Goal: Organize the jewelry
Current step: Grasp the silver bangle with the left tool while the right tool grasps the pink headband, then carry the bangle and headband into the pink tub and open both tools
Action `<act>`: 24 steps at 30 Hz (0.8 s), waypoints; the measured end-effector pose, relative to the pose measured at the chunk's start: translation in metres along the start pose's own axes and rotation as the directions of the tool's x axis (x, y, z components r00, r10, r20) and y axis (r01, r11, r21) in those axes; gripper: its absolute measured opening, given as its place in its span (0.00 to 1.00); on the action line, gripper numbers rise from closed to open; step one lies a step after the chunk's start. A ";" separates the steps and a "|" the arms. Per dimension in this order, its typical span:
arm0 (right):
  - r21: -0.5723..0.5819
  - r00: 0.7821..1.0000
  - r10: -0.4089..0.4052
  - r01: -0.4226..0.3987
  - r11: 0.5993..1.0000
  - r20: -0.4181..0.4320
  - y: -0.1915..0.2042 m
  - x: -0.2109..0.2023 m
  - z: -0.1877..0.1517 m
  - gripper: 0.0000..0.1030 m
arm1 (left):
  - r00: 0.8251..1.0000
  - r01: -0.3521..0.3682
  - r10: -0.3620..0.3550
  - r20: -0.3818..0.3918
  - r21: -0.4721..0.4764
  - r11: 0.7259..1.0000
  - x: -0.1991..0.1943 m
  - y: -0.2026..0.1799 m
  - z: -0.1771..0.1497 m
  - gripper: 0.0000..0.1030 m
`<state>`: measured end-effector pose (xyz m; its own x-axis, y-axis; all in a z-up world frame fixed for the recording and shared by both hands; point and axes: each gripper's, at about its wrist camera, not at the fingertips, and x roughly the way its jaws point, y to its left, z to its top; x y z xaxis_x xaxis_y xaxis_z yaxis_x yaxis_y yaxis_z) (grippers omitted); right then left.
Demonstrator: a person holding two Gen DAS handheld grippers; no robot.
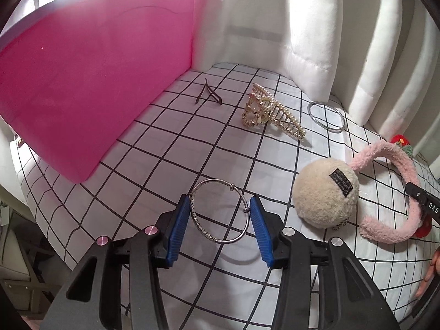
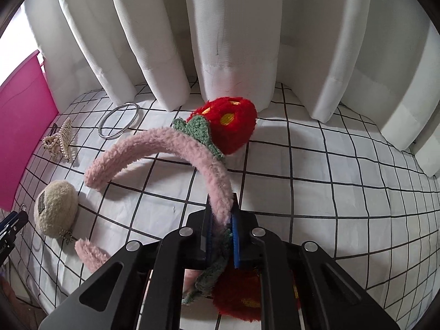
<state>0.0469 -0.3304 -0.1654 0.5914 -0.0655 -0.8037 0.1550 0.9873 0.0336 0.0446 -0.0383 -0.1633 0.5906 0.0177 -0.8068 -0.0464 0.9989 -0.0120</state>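
**Operator:** Left wrist view had my left tongs (image 1: pixel 220 220) spread about as wide as the silver bangle (image 1: pixel 220 211), one blue pad on each side of it. The ring looked raised off the checked tabletop (image 1: pixel 143 148), going by the shadow beneath it, so I judged the pads were pinching it by its outer edge.

**Observer:** And the right side?

**Operator:** My right tongs (image 2: pixel 221 228) were clamped nearly closed on the pink plush headband (image 2: pixel 165 143), close to one strawberry (image 2: pixel 228 123). Its far end hung beside the beige fluffy pouch (image 2: pixel 55 209).

**Observer:** What worried you?

**Operator:** The bangle most. A thin round rim between flat pads could have rolled or popped out if I had tilted or eased my squeeze. The pink box (image 1: pixel 90 82) stood near, to the left, and I guessed that was the destination, though I couldn't see its opening.

**Observer:** Anything else?

**Operator:** A swinging headband could have dragged the pouch, or swept toward the pearl hair claw (image 1: pixel 269 112) and the clear bangle (image 1: pixel 326 115) beyond. The dark hairpin (image 1: pixel 209 96) near the box seemed out of reach.
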 end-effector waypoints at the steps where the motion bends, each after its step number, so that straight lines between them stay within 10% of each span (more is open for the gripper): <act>1: 0.003 1.000 0.001 -0.001 1.000 0.007 -0.001 -0.004 -0.001 0.10 | 1.000 0.005 -0.005 0.002 0.004 1.000 -0.003 0.000 0.001 0.43; 24: -0.014 0.978 0.056 -0.055 0.998 0.201 0.045 -0.137 0.032 0.10 | 0.986 0.097 -0.105 0.130 0.070 0.993 -0.118 0.029 0.071 0.43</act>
<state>-0.0019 -0.2812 -0.0349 0.7464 -0.0374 -0.6645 0.1115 0.9913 0.0694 0.0305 -0.0085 -0.0261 0.6917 -0.0820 -0.7175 0.0675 0.9965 -0.0488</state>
